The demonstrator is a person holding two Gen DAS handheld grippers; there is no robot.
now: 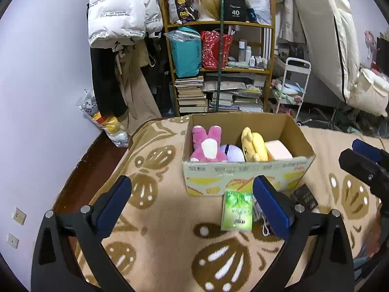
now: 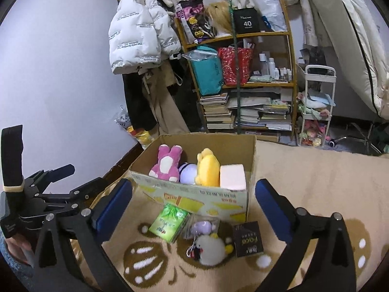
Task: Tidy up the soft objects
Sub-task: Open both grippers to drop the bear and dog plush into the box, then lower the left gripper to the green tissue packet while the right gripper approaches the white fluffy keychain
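Observation:
A cardboard box [image 1: 245, 170] [image 2: 194, 194] stands on the patterned blanket. Inside lie a pink plush rabbit [image 1: 207, 147] [image 2: 166, 164], a white-purple ball plush [image 1: 232, 152] [image 2: 188, 172], a yellow plush [image 1: 254, 147] [image 2: 207, 168] and a pale pink sponge block [image 1: 278, 149] [image 2: 232, 177]. In front of the box lie a green packet [image 1: 237, 210] [image 2: 169, 221], a bagged purple plush [image 2: 203, 226], a white fluffy keychain plush [image 2: 210, 249] and a dark packet [image 2: 248, 242] [image 1: 305, 197]. My left gripper [image 1: 192, 189] is open and empty before the box. My right gripper [image 2: 194, 194] is open and empty above the small items.
A wooden shelf [image 1: 218, 65] [image 2: 239, 73] with bags, bottles and stacked books stands behind the bed. Coats [image 1: 121, 48] hang at the left. A white trolley [image 2: 316, 112] and a leaning mattress [image 1: 338, 48] are at the right. The blanket [image 1: 170, 219] spreads all around.

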